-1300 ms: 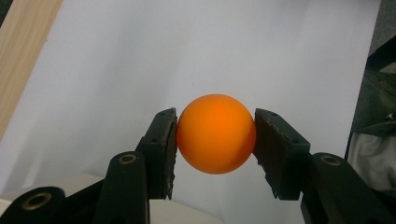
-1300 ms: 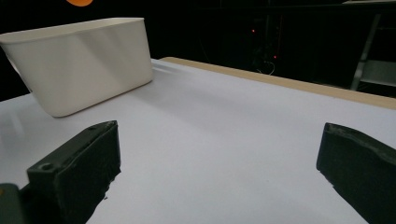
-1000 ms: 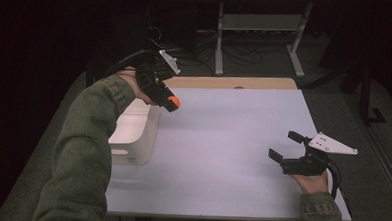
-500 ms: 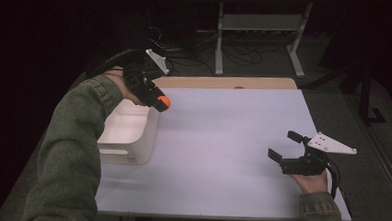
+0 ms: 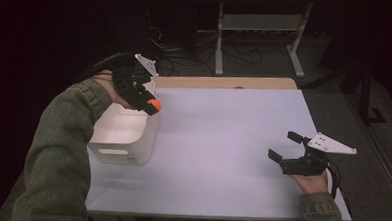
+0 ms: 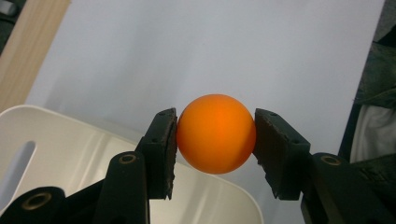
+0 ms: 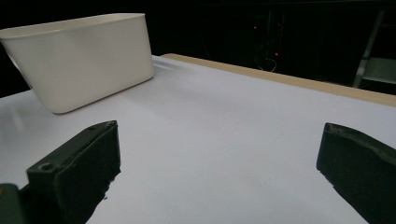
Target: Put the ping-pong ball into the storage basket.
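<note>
Dark room, pale table [image 5: 222,141]: the left gripper [image 6: 215,140] clamps an orange ball [image 6: 216,134] above the white bin's [image 5: 125,132] near rim; the right gripper [image 5: 287,147] rests spread, empty. Likely a carry; next, centre it over the bin and release

Olive-green sleeves [image 5: 57,154] are worn, and each black gripper, left gripper [image 5: 150,107] and right gripper [image 5: 283,146], is topped by a grey three-cornered plate [image 5: 330,144] and trailed by a dark cable [image 5: 334,177]
</note>
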